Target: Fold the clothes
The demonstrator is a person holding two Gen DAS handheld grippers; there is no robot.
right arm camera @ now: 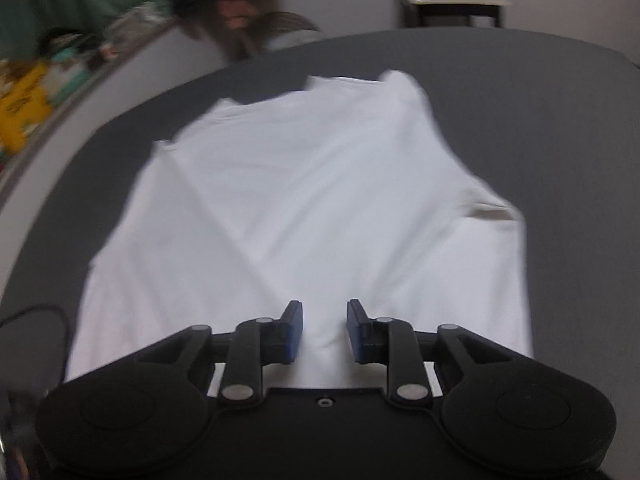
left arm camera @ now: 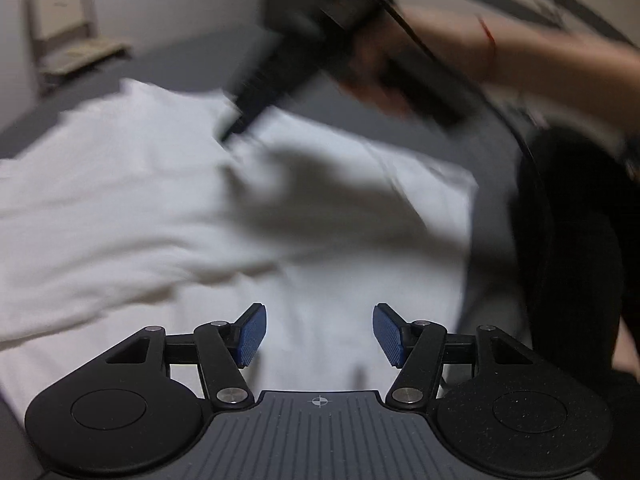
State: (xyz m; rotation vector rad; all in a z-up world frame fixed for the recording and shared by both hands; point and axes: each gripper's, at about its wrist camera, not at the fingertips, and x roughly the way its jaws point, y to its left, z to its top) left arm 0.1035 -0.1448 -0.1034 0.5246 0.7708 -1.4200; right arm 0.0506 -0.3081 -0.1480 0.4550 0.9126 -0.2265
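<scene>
1. A white shirt (right arm camera: 304,208) is spread on the grey tabletop (right arm camera: 560,120), partly folded, with a diagonal crease running from 10 o'clock toward 6 o'clock in the right wrist view.
2. The left gripper (left arm camera: 319,334) is held spread wide above the shirt (left arm camera: 160,220); nothing is pinched.
3. The right gripper (right arm camera: 324,330) is held partly spread over the shirt's near edge; no cloth is seen clamped between the pads.
4. In the left wrist view, the right gripper (left arm camera: 232,132) is seen blurred at 12 o'clock, held by a hand (left arm camera: 384,76), its tips at the shirt.
</scene>
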